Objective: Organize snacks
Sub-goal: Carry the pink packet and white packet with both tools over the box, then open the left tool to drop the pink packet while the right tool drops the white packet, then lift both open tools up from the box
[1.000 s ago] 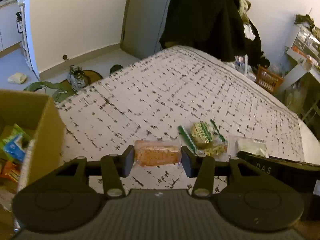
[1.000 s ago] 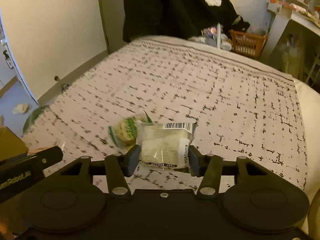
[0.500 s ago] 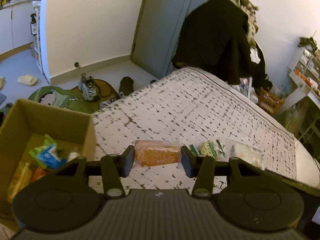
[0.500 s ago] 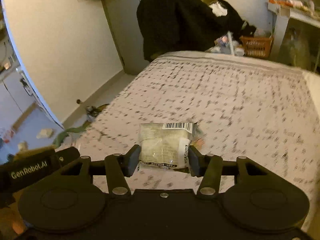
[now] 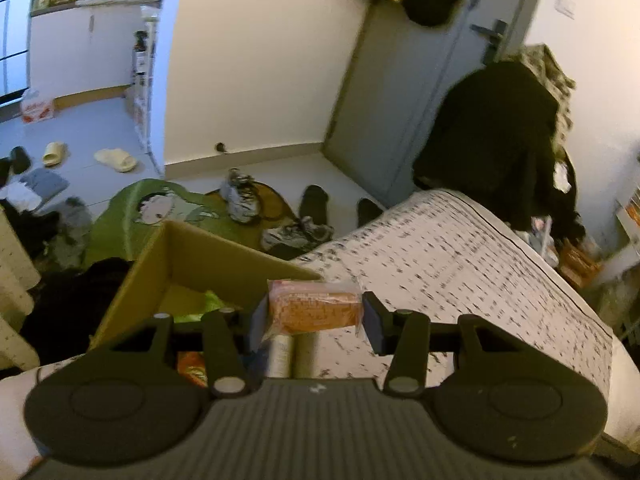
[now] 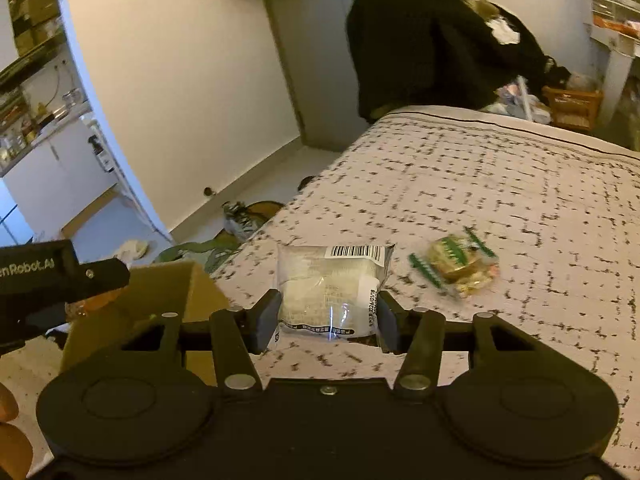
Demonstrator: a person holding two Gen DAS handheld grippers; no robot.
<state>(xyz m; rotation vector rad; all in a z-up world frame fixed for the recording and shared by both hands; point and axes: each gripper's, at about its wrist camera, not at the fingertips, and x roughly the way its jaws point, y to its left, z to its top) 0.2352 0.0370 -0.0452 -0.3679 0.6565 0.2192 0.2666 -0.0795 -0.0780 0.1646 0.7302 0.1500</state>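
Left gripper: the left gripper (image 5: 314, 314) is clamped on the orange snack pack (image 5: 314, 309), a pad pressing on each end of the wrapper.
Right gripper: the right gripper (image 6: 328, 318) is clamped on the pale snack pack (image 6: 332, 290), barcode strip along its top edge, pads against both sides.
Change, left view: 1 second ago the orange snack pack hung over the patterned bedspread (image 5: 460, 264) with the cardboard box (image 5: 168, 256) only at the left edge; now the pack hangs over the box's near right wall, and the floor with shoes and a green mat (image 5: 132, 212) fills the middle of the view.
Change, right view: 1 second ago the green-striped snack (image 6: 456, 260) lay just left of and behind the held pale pack; now it lies on the bedspread to the right of it, apart from it. The box has come into view at lower left.
Grip, both: the same packs sit between the jaws as in both earlier frames.
Only in right view: the green-striped snack on the bed; the other gripper's black body at the left edge, over the box.
Only in left view: the inside of the box.
Box contents: a bright green wrapper (image 5: 200, 306) on the bottom, an orange wrapper (image 5: 192, 366) and a pale roll-shaped item (image 5: 280, 354) nearer the camera, partly hidden by the gripper.
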